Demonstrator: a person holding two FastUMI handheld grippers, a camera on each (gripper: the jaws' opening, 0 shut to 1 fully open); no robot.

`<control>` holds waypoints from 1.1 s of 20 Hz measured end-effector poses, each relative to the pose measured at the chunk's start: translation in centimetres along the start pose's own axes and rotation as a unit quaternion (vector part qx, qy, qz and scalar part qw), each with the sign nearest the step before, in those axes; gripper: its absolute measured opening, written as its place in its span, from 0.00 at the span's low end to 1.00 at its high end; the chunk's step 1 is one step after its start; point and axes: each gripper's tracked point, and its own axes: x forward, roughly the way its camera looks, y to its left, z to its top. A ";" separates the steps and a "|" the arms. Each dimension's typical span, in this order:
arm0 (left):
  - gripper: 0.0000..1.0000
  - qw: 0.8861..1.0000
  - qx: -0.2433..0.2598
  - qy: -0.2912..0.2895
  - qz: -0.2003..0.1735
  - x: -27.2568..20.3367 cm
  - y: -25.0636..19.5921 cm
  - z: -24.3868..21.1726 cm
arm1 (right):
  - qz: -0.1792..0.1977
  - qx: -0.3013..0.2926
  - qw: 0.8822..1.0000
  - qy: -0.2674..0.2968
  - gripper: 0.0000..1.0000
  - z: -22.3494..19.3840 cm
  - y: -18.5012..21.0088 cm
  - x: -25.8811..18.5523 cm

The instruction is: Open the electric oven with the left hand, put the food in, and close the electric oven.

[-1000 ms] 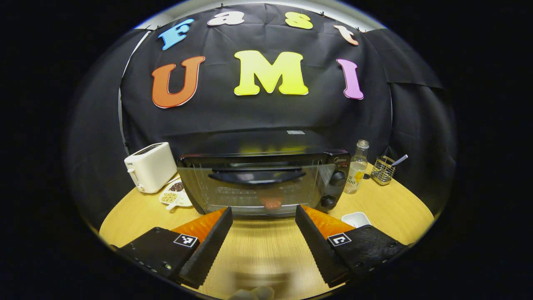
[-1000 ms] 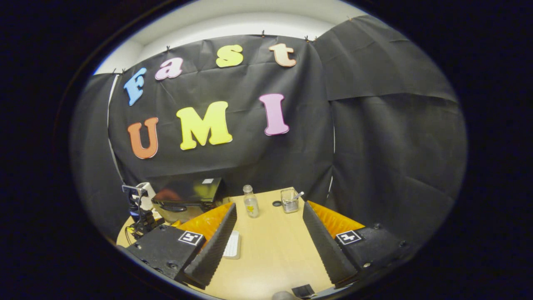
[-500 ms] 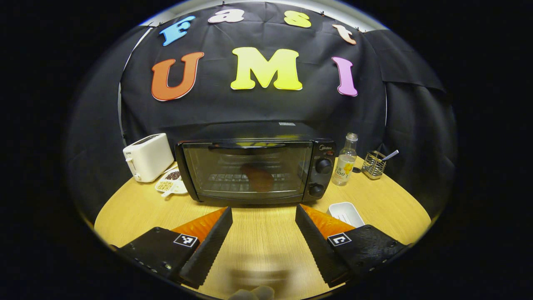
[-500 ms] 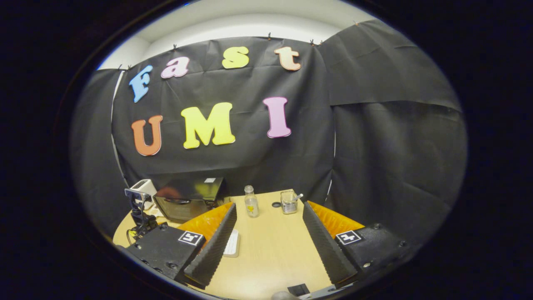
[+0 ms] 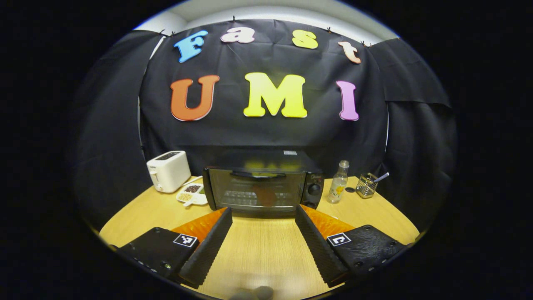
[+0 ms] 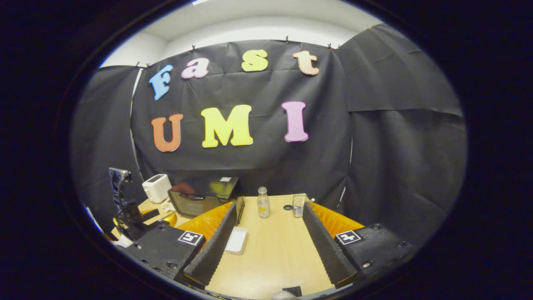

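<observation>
— Now that the left tool [image 5: 263,241] has backed off, spread and empty, where's the food [image 5: 264,196]?
— Inside the oven [image 5: 262,183], door shut. Right tool [image 6: 266,239] gapes empty over the desk [image 6: 270,250]. Looks finished.

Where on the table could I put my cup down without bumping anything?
The wooden table is bare in front of the black electric oven, and right of the clear glass bottle and wire holder. It is crowded on the left, where the white toaster and a white snack dish sit close together.
</observation>
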 end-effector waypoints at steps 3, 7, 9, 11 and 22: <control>0.97 0.999 -0.009 -0.031 0.033 -5.9 0.9 3.6 | 0.019 -0.003 1.000 -0.008 1.00 0.1 -1.2 -1.3; 0.97 0.995 0.015 -0.062 0.077 -14.0 2.8 6.5 | 0.040 -0.025 0.998 -0.033 1.00 0.4 -1.8 -3.0; 0.97 0.993 0.021 -0.071 0.091 -17.4 3.3 7.4 | 0.047 -0.033 0.997 -0.050 1.00 0.6 -1.7 -3.8; 0.97 0.992 0.021 -0.076 0.099 -20.1 3.3 7.9 | 0.059 -0.025 0.996 -0.054 0.97 0.2 -1.1 -4.9; 0.96 0.991 0.009 -0.111 0.070 -24.2 5.5 11.5 | 0.027 -0.014 0.998 -0.055 1.00 -0.1 1.8 -8.7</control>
